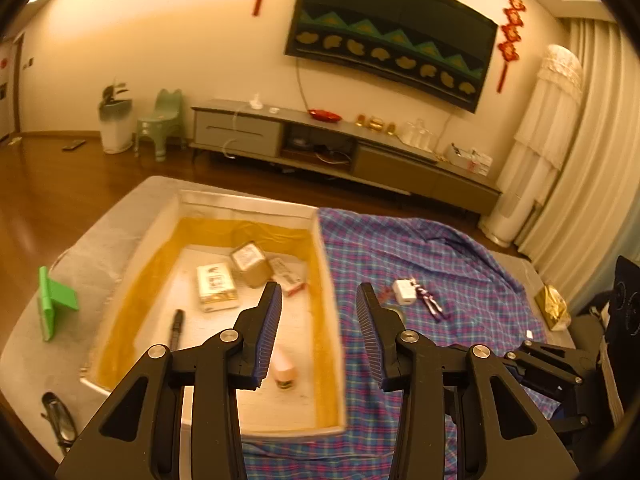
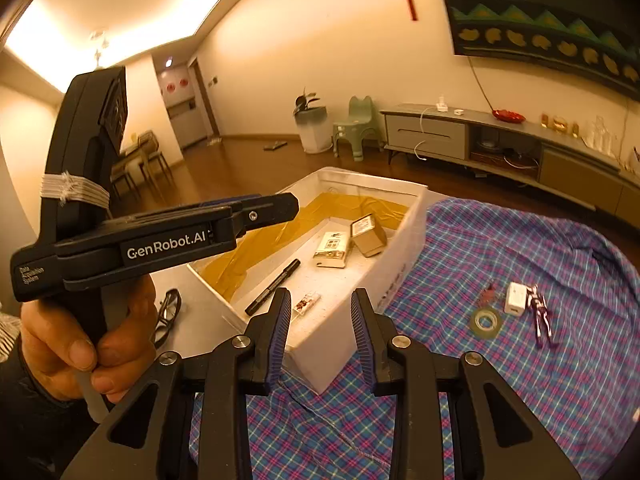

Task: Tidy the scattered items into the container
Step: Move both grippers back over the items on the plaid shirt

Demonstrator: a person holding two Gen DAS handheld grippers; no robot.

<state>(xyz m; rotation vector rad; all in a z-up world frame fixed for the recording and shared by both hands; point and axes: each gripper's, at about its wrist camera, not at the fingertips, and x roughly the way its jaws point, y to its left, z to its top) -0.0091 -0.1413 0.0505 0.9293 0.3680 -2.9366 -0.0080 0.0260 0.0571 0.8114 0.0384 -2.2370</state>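
A white box container (image 1: 320, 240) (image 2: 404, 240) with yellow lining holds two small boxes (image 1: 216, 286), a black marker (image 1: 176, 328) (image 2: 274, 286), a small packet and a small bottle (image 1: 284, 370). My left gripper (image 1: 318, 300) is open and empty above the container's right wall; its body shows in the right wrist view (image 2: 168, 236). My right gripper (image 2: 320, 312) is open and empty over the container's near corner. On the plaid cloth (image 2: 520, 380) lie a white charger (image 1: 404, 290) (image 2: 516, 298), a tape roll (image 2: 486, 322) and a purple-white toy figure (image 1: 430, 300) (image 2: 540, 316).
Glasses (image 1: 60, 420) (image 2: 166, 316) and a green phone stand (image 1: 52, 304) lie on the grey surface left of the container. A gold packet (image 1: 554, 306) sits at the cloth's right edge. A TV cabinet (image 1: 340, 144) stands behind across the wooden floor.
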